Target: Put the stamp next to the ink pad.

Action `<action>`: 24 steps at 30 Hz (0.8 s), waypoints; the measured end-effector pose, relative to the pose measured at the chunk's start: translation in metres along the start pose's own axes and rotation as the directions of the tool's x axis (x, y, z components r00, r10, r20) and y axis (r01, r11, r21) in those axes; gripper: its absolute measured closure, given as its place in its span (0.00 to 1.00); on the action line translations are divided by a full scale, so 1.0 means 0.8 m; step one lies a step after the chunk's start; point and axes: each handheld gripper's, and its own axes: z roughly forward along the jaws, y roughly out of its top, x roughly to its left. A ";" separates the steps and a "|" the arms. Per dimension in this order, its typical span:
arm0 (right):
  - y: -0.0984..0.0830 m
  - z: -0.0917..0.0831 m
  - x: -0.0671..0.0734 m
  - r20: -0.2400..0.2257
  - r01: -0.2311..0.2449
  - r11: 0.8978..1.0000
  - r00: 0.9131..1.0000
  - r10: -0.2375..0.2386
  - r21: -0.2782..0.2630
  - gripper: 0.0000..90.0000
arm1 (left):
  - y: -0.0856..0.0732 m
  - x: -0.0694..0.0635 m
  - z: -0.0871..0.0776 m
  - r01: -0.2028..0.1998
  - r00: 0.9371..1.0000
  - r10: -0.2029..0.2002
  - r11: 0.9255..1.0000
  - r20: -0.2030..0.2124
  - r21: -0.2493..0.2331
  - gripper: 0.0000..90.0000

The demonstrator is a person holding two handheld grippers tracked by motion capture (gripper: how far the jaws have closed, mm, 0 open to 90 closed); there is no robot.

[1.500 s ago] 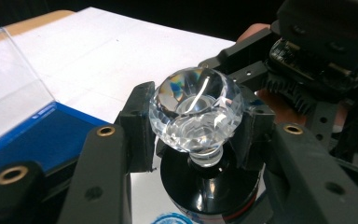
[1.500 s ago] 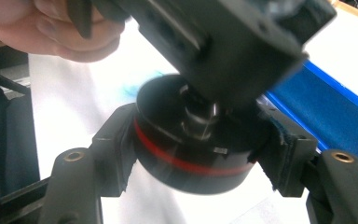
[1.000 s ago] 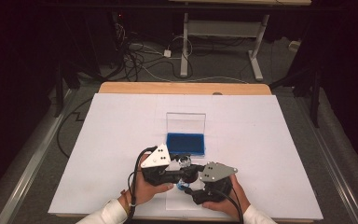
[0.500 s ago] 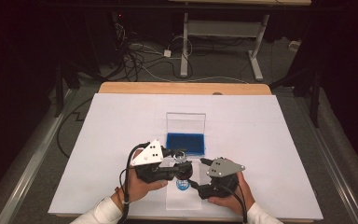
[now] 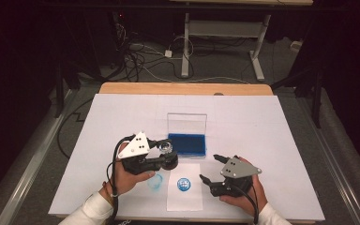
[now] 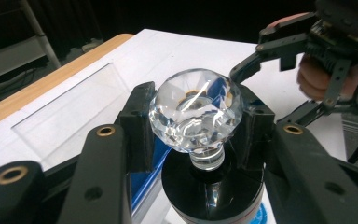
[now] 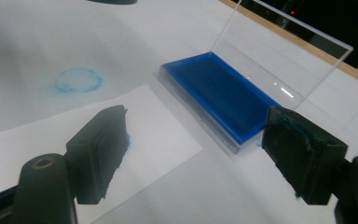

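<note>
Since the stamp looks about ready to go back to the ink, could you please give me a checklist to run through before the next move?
1. Left tongs shut on the clear faceted crystal-topped stamp with a black round base: ok.
2. Right tongs open with nothing between them, jaws just easing closed a little: ok.
3. Blue rectangular ink pad in its clear plastic case has its lid upright and open: ok.
4. White paper sheet lies flat and bears a round blue print: ok.
5. A blue smudge marks the white table cover beside the sheet: not ok.
6. Ink on the stamp's face: cannot tell.
</note>
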 end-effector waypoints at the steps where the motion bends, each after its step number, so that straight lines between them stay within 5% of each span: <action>1: -0.001 -0.002 -0.001 0.008 -0.001 1.000 1.000 0.001 -0.004 0.25 | -0.001 0.002 -0.001 0.000 1.000 0.000 1.000 -0.004 0.002 0.61; 12: -0.012 -0.024 -0.016 0.069 -0.013 1.000 0.998 0.013 -0.002 0.25 | -0.015 0.036 -0.006 0.023 0.997 -0.021 0.999 -0.080 0.028 0.61; 18: -0.019 -0.037 -0.019 0.086 -0.016 1.000 0.996 0.016 -0.003 0.25 | -0.034 0.063 0.006 0.055 0.991 -0.047 0.997 -0.127 0.061 0.61; 24: -0.028 -0.048 -0.025 0.106 -0.027 1.000 0.994 0.027 0.002 0.26 | -0.060 0.079 0.027 0.051 0.983 -0.027 0.991 -0.181 0.127 0.60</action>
